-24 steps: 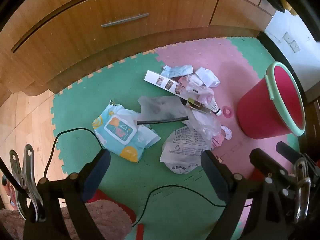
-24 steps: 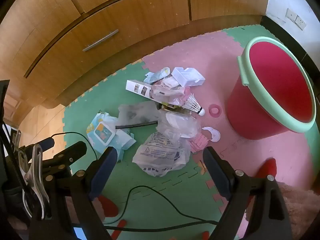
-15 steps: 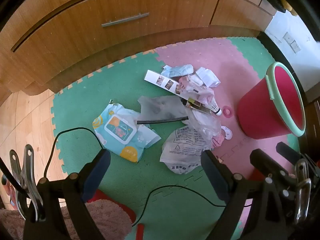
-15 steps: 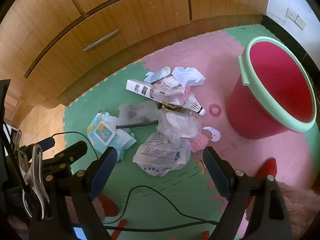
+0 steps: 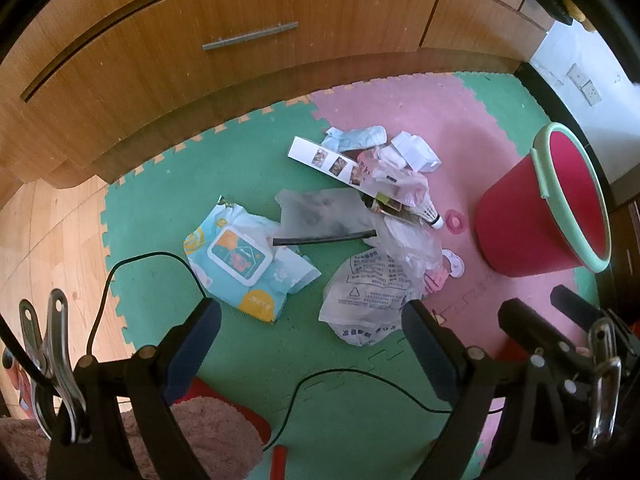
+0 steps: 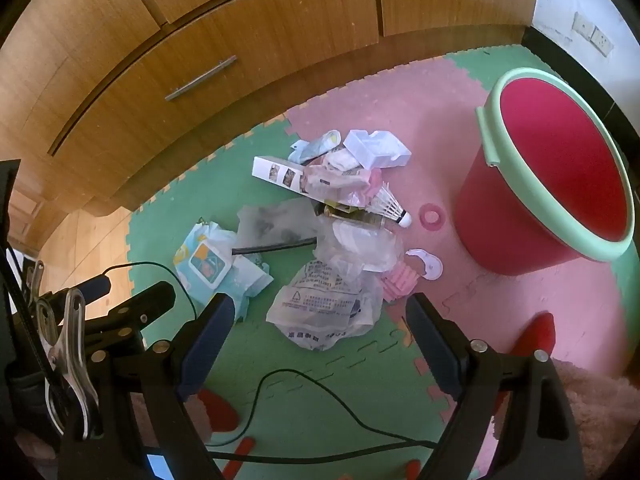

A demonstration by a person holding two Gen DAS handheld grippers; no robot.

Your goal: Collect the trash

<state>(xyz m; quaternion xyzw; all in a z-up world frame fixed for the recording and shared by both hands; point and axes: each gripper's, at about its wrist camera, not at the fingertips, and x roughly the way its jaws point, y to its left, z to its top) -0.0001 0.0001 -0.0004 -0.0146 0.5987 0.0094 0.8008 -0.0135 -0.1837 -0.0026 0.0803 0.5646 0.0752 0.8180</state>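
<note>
Both grippers hung above the foam mat [image 5: 168, 184] with jaws spread wide and nothing between them. In the left view, the left gripper [image 5: 312, 332] had the wipes pack [image 5: 240, 260] at 11 o'clock and the printed bag [image 5: 372, 292] at 1. The right gripper [image 6: 320, 324] sat just short of that bag [image 6: 328, 304]. The trash pile [image 6: 340, 184] lay at 12, the red bucket [image 6: 516, 216] at 2, standing apart from the pile.

Both wrist views look steeply down from well above the floor, facing the wooden cabinet [image 5: 248, 36]. Beyond each pair of tongs both share the trash pile [image 5: 372, 216] [image 6: 340, 216]. The right view sits nearer the red bucket [image 6: 560, 184], off to its right.
</note>
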